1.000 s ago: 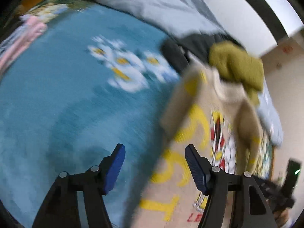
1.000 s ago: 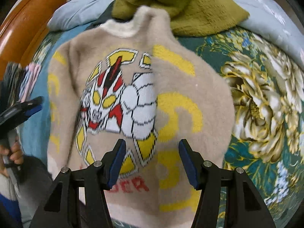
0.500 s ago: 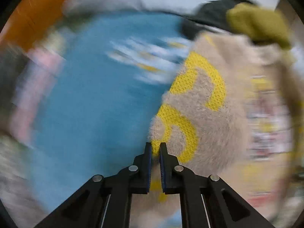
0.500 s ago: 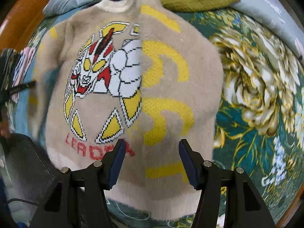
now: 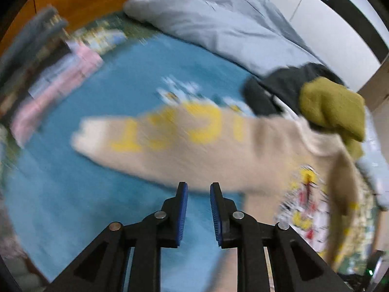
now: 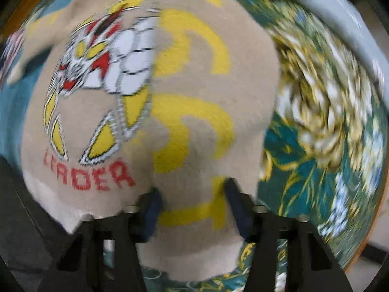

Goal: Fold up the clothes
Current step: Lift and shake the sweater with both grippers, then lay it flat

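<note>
A beige sweater (image 6: 194, 126) with a robot picture, red lettering and yellow numerals lies face up on the bed. Its right sleeve is folded across the front. My right gripper (image 6: 194, 194) is open low over the hem, with the yellow-marked knit between its fingers. In the left wrist view the sweater's body (image 5: 279, 170) sits to the right, and its left sleeve (image 5: 170, 141) stretches out leftward over the blue sheet (image 5: 85, 206). My left gripper (image 5: 198, 187) sits at the sleeve's near edge, its jaws a small gap apart with nothing clamped.
An olive garment (image 5: 333, 107) and a dark garment (image 5: 279, 90) lie past the collar, with a grey duvet (image 5: 231, 29) behind. Folded pink clothes (image 5: 60, 82) sit at the left by the wooden headboard (image 5: 85, 4). Green floral bedspread (image 6: 328, 126) lies right of the sweater.
My left gripper was shut on the left sleeve half a second ago; its jaws have parted and the sleeve lies stretched out leftward. My right gripper has dropped closer to the hem.
</note>
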`<state>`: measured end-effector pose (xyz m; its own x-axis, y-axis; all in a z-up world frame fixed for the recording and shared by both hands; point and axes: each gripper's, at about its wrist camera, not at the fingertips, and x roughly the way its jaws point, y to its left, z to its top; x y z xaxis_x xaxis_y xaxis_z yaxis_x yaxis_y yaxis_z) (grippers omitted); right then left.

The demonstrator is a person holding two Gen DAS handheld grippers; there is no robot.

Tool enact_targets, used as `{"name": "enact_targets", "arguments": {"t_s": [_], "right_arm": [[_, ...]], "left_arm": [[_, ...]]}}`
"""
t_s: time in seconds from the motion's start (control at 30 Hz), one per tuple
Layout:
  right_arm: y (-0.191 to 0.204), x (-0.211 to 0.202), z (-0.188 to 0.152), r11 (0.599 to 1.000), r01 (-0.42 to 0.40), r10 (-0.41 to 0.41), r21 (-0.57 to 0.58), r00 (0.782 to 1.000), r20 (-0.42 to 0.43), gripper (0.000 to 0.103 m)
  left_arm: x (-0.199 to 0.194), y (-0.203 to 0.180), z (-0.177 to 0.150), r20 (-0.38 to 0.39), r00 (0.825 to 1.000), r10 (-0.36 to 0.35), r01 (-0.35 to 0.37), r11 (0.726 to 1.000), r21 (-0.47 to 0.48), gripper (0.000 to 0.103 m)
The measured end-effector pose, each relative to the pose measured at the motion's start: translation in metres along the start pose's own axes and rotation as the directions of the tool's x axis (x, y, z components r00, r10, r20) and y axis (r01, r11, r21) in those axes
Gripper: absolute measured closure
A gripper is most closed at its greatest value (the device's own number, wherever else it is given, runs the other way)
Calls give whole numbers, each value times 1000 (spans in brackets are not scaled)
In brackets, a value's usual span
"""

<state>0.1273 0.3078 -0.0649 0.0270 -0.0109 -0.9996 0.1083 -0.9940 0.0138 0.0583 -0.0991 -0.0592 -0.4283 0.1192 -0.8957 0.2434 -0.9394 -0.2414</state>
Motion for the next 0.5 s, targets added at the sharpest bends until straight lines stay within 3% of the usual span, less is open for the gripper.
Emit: {"name": "enact_targets", "arguments": {"t_s": [0.07,0.13,0.27,0.37,0.5], "right_arm": [[-23,-17,6,997,-60,59,58,998,19,88],[-58,-47,15,986,-112,101,125,990,95,89],[-141,-100,43,960,-14,-60,279,965,254,89],[-178,-102,84,943,19,-126,332,945,303,89],[-204,-87,112,903,-1,-141,429,944,300,83]], "left_arm": [[10,-6,-16,-31,998,-52,52,999,3,81],[19,-11,-31,-66,992,-110,110,994,-3,81],[17,-7,-30,-37,975,-217,214,975,-62,81],[26,0,-33,-62,976,-211,203,972,-115,81],[29,13,-35,-68,971,-229,212,959,-190,81]]}}
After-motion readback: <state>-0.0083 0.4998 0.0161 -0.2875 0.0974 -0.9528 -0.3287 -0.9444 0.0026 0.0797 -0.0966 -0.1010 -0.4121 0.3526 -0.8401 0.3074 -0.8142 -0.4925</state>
